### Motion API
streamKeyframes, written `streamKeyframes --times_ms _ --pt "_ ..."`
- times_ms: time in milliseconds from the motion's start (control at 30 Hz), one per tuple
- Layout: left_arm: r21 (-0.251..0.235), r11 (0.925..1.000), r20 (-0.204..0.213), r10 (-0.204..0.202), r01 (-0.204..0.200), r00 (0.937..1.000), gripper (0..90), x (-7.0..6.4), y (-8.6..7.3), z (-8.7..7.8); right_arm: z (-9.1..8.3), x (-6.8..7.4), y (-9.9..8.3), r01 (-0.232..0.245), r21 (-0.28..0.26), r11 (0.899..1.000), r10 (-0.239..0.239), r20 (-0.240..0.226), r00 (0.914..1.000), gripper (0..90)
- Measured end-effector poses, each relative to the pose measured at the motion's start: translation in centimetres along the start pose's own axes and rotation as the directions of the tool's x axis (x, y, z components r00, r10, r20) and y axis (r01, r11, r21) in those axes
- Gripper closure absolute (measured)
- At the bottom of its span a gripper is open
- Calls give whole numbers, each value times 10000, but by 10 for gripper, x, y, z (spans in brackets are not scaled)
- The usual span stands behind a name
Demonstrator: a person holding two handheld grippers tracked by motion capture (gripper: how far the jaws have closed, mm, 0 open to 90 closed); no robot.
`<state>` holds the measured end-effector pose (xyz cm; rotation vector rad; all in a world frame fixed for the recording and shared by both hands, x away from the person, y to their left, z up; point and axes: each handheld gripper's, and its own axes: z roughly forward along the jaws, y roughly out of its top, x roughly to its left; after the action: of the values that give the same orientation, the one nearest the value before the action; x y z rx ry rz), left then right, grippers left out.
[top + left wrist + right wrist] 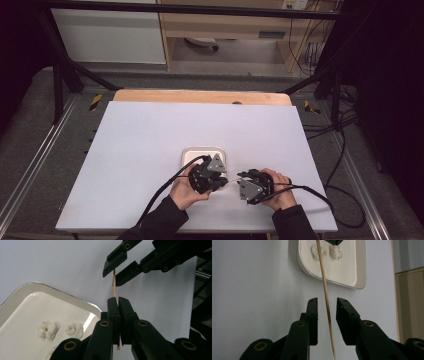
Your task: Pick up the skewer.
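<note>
Left gripper view is showing the left gripper pinching the wooden skewer tight while the right gripper is straddling it, fingers parted, at three o'clock of the tray on the surface — next, closing squarely for the handover.

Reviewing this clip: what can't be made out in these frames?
- High view: the skewer is too thin to make out between the grippers.
- Left gripper view: the left gripper hides the skewer's middle; the tray is cut off at the left and bottom edges.
- Right gripper view: the top edge cuts off the skewer's far end.
</note>
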<state>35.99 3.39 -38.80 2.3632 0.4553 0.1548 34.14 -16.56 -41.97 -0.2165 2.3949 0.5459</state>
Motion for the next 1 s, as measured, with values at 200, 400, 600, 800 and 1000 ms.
streamKeyframes --times_ms 200,400,600,800,1000 --pt "-4 10000 78 49 -49 10000 885 -1 0 0 0 0 0 356 32 9994 -356 -77 9993 810" --pt "25 10000 96 86 -86 9999 885 0 0 0 -1 0 -1 544 62 9985 -543 -58 9985 865" --pt "18 10000 43 -77 77 10000 880 2 0 -1 -1 2 0 907 185 9957 -906 -55 9959 886" --pt "567 9983 -147 -110 118 9998 708 6 1 -2 -4 -1 5 1490 509 9875 -1489 -59 9888 887" --pt "1652 9863 -101 4 12 9999 614 10 6 0 -1 -2 9 1775 810 9808 -1773 -104 9841 887"
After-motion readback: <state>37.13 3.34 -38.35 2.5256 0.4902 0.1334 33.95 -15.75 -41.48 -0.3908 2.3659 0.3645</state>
